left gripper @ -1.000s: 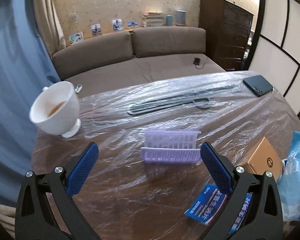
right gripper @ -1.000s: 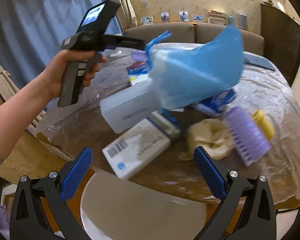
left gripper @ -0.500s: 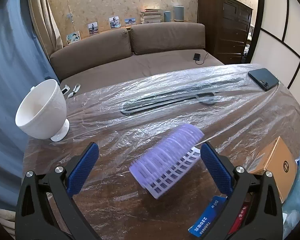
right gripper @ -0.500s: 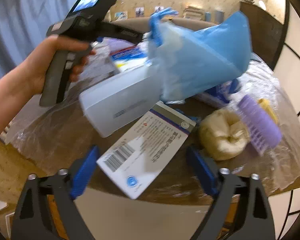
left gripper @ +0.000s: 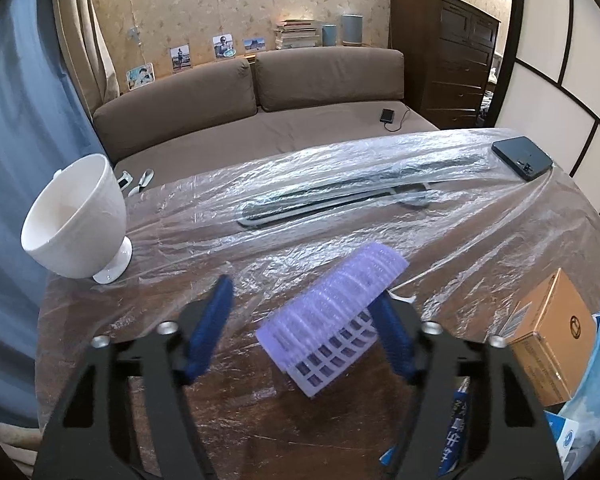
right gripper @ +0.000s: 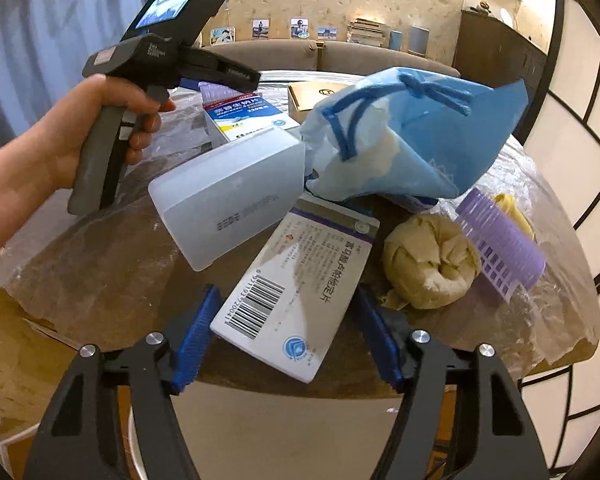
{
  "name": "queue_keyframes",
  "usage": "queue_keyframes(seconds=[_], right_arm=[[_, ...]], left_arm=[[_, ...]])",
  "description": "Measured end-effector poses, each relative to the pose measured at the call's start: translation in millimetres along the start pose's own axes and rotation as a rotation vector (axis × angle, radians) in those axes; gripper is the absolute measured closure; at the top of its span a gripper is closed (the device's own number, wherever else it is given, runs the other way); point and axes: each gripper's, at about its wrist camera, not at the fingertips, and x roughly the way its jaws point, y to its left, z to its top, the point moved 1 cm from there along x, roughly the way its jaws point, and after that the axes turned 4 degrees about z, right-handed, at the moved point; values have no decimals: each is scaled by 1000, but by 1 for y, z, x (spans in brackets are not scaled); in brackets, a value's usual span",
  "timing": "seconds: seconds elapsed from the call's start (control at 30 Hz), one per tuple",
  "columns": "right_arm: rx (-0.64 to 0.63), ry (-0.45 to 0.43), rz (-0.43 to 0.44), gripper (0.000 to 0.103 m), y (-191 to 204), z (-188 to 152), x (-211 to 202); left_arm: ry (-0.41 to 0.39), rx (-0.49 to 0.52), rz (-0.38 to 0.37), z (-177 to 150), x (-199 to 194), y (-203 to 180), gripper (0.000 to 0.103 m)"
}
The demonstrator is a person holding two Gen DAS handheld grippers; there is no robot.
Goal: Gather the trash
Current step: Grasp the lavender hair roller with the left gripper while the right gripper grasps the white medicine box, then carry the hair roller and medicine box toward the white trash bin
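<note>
My left gripper (left gripper: 302, 298) hangs over the plastic-covered table (left gripper: 340, 168), its jaws closing. A purple hair roller (left gripper: 332, 312) stands tilted between them, leaning against the right pad (left gripper: 392, 340), with a gap to the left pad. My right gripper (right gripper: 287, 298) is closing around a white medicine box with a barcode (right gripper: 300, 292). I see no firm press on the box. Behind that box lie a blue bag (right gripper: 412, 144), a translucent plastic box (right gripper: 228, 208) and a crumpled tan paper wad (right gripper: 428, 264).
A white footed cup (left gripper: 76, 216) stands at the table's left edge. A dark phone (left gripper: 522, 158) lies far right, and a long dark hanger (left gripper: 340, 196) under the plastic. A cardboard box (left gripper: 548, 336) sits right. A second purple roller (right gripper: 500, 248) lies beside the wad.
Both pairs of jaws have narrowed. The purple roller tipped up from lying flat and now leans on the left gripper's right pad. The right gripper came closer to the barcode box.
</note>
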Motion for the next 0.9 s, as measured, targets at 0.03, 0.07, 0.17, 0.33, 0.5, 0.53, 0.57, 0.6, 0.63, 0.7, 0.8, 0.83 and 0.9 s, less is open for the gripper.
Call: queue_keyframes(seconds=[0.03,0.07,0.17,0.33,0.5,0.53,0.57,0.6,0.63,0.7,0.8,0.83,0.9], right_arm=[[9,1,15,37,-3,2,0],[17,2,30,37,-8,3,-1],[30,5,55,37,-12,-1,-5],[32,13,105,38,-20,8,-3],[98,18,223,38,-36,8,-11],[107,18,240,39,-46,11,-11],[112,16,251,39,-48,12,-13],[114,15,258,40,-51,14,-14],[118,16,268,40,-53,15,-15],[118,9,277,41,-57,16,-20],[104,3,279,42,-70,22,-16],[108,6,286,43,-73,22,-16],[119,12,293,43,-80,21,-15]], left_arm=[[7,-8,-16,-1,1,2,54],[16,-18,-36,-1,2,4,61],[20,-33,-64,-2,1,6,68],[-1,-16,-61,-4,-7,6,74],[-5,-10,-84,-8,-16,11,85],[-6,-11,-85,-8,-17,11,85],[-9,-11,-87,-9,-20,12,86],[-10,-11,-89,-9,-21,12,87],[-10,-12,-92,-10,-22,13,88],[-14,-29,-100,-11,-28,15,88],[-26,-30,-107,-12,-35,15,92],[-29,-24,-107,-13,-38,14,95],[-35,-22,-96,-17,-44,13,95]])
